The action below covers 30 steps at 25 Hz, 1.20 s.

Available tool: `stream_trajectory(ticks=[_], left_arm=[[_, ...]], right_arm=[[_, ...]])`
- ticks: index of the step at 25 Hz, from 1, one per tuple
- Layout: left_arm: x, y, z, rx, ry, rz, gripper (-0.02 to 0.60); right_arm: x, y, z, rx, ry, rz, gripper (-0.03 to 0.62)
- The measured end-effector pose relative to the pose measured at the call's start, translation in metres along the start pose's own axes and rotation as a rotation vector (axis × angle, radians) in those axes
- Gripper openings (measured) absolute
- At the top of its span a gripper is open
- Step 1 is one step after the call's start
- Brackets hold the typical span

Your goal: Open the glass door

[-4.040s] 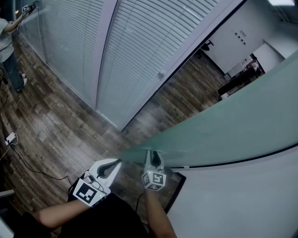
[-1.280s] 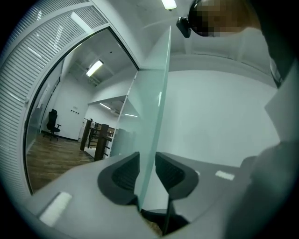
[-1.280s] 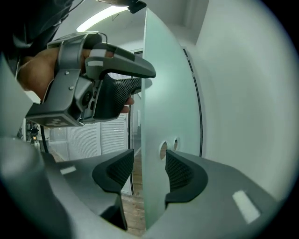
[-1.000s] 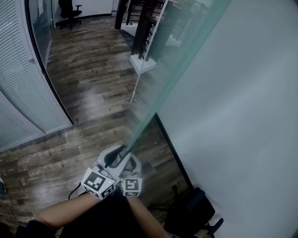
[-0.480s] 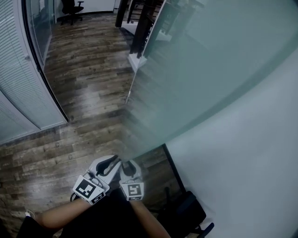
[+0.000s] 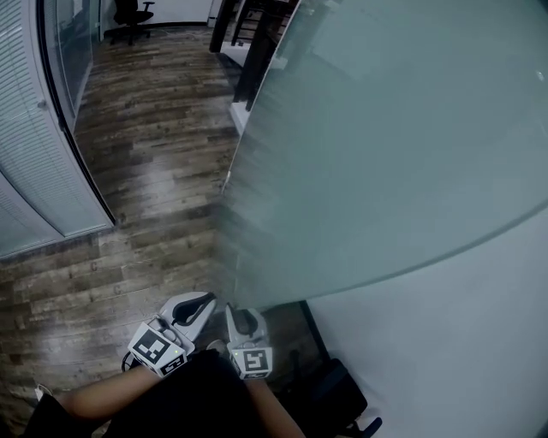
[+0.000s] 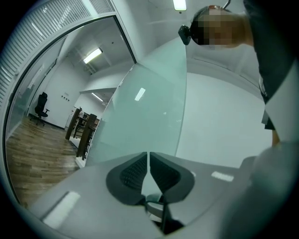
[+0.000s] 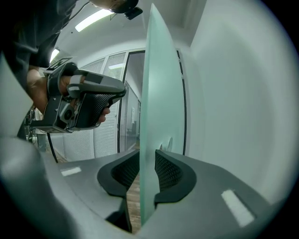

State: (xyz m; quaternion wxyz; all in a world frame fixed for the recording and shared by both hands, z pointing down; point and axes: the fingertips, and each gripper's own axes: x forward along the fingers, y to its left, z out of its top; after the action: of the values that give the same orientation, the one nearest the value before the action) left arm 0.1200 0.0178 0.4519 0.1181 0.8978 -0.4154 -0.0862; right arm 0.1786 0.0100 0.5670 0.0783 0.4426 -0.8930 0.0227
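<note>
Frosted glass door (image 6: 385,154) blurs what's behind; right gripper's (image 8: 147,161) fingers closing on its edge, left gripper's (image 7: 148,158) together.

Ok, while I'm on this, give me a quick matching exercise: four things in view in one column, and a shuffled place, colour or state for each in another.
1. frosted glass door
2. left grey two-jaw gripper
3. right grey two-jaw gripper
4. black office chair

A. at the far end of the brown wooden floor
B. the door's edge between its jaws
C. pale green
D. jaws together, nothing between them

Pairs: 1-C, 2-D, 3-B, 4-A. The right gripper's jaws are closing on that edge.
</note>
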Motion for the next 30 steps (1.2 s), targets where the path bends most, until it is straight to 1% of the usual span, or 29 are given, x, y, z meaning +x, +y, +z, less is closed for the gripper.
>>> stream_trajectory(ticks=[4,7,11,13,18,24,26,30], left_arm=[[0.007,0.003,-0.011,-0.005,0.024,0.003,0.006],[0.014,0.001,-0.015,-0.01,0.019,-0.002,0.0],[0.028,-0.01,-0.015,-0.007,0.017,-0.018,0.0],[0.037,-0.015,-0.018,-0.006,0.018,-0.02,0.0],[0.053,-0.028,-0.03,-0.01,0.016,-0.019,0.0],[0.068,-0.043,-0.04,-0.006,-0.001,0.005,0.0],[0.07,-0.046,-0.044,-0.004,0.004,0.02,0.0],[0.072,-0.053,-0.048,-0.021,0.01,0.024,0.0]], right_arm=[[-0.007,-0.019,-0.002,0.019,-0.01,-0.039,0.092],[-0.012,-0.029,-0.01,0.027,0.006,-0.056,0.086],[-0.026,-0.051,-0.008,0.035,-0.014,-0.097,0.077],[-0.034,-0.065,-0.012,0.043,-0.005,-0.119,0.074],[-0.048,-0.095,-0.019,0.054,-0.012,-0.146,0.064],[-0.065,-0.135,-0.025,0.07,-0.029,-0.176,0.057],[-0.069,-0.149,-0.026,0.076,-0.042,-0.189,0.054],[-0.075,-0.171,-0.023,0.091,-0.028,-0.22,0.051]])
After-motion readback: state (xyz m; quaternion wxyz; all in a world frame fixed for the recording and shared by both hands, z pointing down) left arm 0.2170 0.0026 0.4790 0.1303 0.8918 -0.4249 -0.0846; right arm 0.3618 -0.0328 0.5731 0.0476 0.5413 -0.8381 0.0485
